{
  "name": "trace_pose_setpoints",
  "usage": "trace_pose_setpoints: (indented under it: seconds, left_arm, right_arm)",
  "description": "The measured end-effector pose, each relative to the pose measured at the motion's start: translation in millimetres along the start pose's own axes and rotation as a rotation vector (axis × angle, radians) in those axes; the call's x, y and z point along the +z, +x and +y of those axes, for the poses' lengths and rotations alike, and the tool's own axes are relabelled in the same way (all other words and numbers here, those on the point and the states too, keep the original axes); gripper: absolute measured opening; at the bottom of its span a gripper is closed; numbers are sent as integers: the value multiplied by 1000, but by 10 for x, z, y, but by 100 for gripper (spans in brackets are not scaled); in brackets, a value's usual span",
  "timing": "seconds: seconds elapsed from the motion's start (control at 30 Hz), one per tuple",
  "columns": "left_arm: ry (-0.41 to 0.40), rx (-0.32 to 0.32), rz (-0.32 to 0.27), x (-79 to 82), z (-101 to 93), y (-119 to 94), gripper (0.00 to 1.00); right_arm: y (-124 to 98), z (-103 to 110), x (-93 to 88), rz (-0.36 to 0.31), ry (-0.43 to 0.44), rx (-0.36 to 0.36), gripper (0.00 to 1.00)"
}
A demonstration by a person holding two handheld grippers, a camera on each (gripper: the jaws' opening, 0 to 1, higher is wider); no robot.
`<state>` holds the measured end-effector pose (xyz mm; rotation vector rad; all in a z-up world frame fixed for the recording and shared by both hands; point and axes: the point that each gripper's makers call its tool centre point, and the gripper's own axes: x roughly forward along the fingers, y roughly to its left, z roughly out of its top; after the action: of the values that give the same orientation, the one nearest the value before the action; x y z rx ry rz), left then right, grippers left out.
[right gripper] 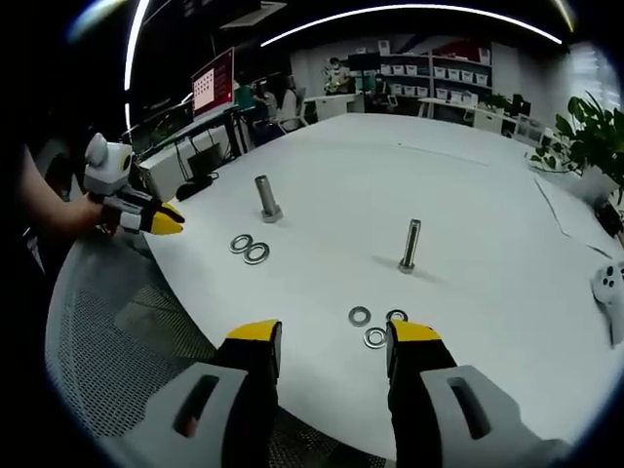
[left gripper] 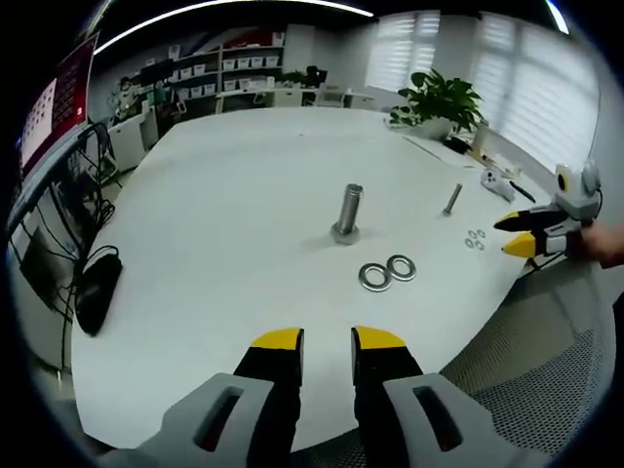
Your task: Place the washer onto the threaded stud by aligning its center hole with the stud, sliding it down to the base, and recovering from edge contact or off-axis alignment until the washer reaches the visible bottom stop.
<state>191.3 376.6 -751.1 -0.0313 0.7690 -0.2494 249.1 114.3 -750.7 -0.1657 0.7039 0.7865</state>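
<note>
**Both hand-held grippers empty, washers flat on bench**

Left gripper view: left hand-held gripper (left gripper: pixel 327 341) nearest, grey bodies with yellow tips, jaws parted with a clear gap, nothing between them. It hangs over the near edge of the white round bench (left gripper: pixel 224 214), smooth matte top. Past it, two large washers (left gripper: pixel 387 272), flat metal rings, lie touching side by side. Just beyond them the thick stud (left gripper: pixel 347 214) stands upright on a hex base, bare, no washer on it. Further right a thin stud (left gripper: pixel 453 199) stands upright too, with small washers (left gripper: pixel 475 239) near it. The right gripper enters at the right edge, held by a hand (left gripper: pixel 606 244). A black bag (left gripper: pixel 97 289) sits at the bench's left edge. Far side: potted plant (left gripper: pixel 441 100), shelving (left gripper: pixel 219 73) with bins.

Right gripper view: right hand-held gripper (right gripper: pixel 334 341) nearest, same grey and yellow build, jaws wide apart, holding nothing. Three small washers (right gripper: pixel 375 327) lie right between and just beyond the tips; one is partly hidden by the right tip. Thin stud (right gripper: pixel 410 245) behind them, threaded, upright, bare. Large washers (right gripper: pixel 250 249) and thick stud (right gripper: pixel 266 199) sit further left. A grey mesh chair (right gripper: pixel 127 331) is below the bench edge. White controller (right gripper: pixel 609 285) at the right edge.
</note>
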Motion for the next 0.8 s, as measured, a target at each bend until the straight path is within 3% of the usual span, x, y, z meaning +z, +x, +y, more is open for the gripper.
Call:
trace_pose_setpoints:
  seconds: [0.6,0.8]
  left_arm:
    - [56,-70,40,27,-159,50,18]
    - [87,-84,53,122,-189,81,19]
  right_arm:
    - [3,-20,-1,2,8,2,46]
    - [4,-34,5,-2,12,-3,46]
